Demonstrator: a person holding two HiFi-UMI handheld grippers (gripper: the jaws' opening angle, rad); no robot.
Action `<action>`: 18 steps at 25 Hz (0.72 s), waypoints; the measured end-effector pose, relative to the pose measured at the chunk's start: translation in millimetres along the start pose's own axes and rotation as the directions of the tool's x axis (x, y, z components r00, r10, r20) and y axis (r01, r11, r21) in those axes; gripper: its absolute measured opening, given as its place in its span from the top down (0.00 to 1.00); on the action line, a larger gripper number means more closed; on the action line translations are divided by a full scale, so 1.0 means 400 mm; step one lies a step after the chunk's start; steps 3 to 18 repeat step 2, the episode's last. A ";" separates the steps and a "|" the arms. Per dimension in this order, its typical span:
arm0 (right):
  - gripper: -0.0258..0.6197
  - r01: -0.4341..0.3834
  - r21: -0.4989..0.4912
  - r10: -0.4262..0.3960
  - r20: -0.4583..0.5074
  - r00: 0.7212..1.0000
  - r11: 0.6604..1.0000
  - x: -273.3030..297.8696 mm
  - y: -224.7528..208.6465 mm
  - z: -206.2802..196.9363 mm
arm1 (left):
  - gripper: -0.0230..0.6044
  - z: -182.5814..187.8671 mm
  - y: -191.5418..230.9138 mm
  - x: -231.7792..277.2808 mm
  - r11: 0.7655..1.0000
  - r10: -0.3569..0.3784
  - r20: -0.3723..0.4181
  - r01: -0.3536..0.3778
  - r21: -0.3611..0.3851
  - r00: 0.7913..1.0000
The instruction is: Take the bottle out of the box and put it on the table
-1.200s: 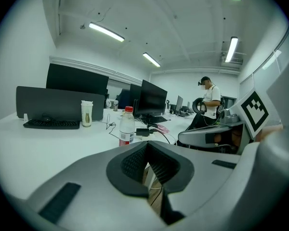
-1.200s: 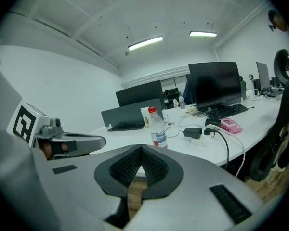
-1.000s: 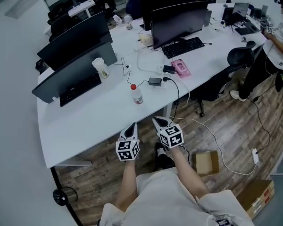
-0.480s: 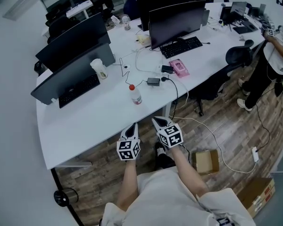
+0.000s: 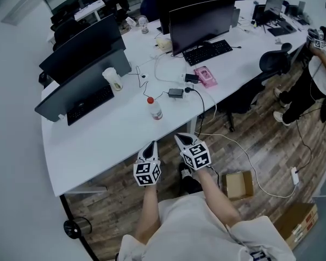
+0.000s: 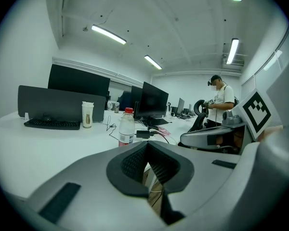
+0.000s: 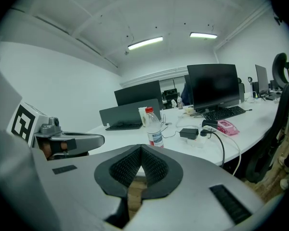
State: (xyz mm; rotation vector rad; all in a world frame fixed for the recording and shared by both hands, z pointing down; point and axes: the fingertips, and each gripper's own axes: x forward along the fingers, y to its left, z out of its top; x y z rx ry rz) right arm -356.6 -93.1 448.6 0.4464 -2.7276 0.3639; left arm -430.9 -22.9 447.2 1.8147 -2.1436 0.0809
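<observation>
A clear plastic bottle with a red cap (image 5: 155,109) stands upright on the white table (image 5: 98,140), near the front edge. It also shows upright in the left gripper view (image 6: 126,127) and the right gripper view (image 7: 154,128). My left gripper (image 5: 150,147) and right gripper (image 5: 182,141) hover side by side just off the table's front edge, short of the bottle and apart from it. Both are shut with nothing between the jaws, as the left (image 6: 147,145) and right (image 7: 140,148) gripper views show. An open cardboard box (image 5: 238,185) lies on the wood floor to my right.
Monitors (image 5: 201,18) and keyboards (image 5: 89,104) line the table, with a paper cup (image 5: 112,78), a black adapter (image 5: 176,93), a pink pack (image 5: 205,76) and cables. A black chair (image 5: 271,67) and a standing person (image 5: 320,69) are at the right. Another box (image 5: 296,225) sits at the lower right.
Both grippers and the bottle keep their places. The head view has drifted slightly, and the person at the far right has shifted.
</observation>
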 end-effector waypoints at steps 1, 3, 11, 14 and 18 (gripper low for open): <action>0.90 0.002 -0.006 -0.002 0.006 1.000 1.000 0.003 -0.003 0.006 | 0.94 0.005 0.001 0.005 1.000 -0.002 0.006 0.002 0.003 1.000; 0.90 0.004 -0.012 -0.004 0.011 1.000 1.000 0.007 -0.006 0.011 | 0.94 0.009 0.002 0.009 1.000 -0.004 0.011 0.004 0.005 1.000; 0.90 0.004 -0.012 -0.004 0.011 1.000 1.000 0.007 -0.006 0.011 | 0.94 0.009 0.002 0.009 1.000 -0.004 0.011 0.004 0.005 1.000; 0.90 0.004 -0.012 -0.004 0.011 1.000 1.000 0.007 -0.006 0.011 | 0.94 0.009 0.002 0.009 1.000 -0.004 0.011 0.004 0.005 1.000; 0.90 0.004 -0.012 -0.004 0.011 1.000 1.000 0.007 -0.006 0.011 | 0.94 0.009 0.002 0.009 1.000 -0.004 0.011 0.004 0.005 1.000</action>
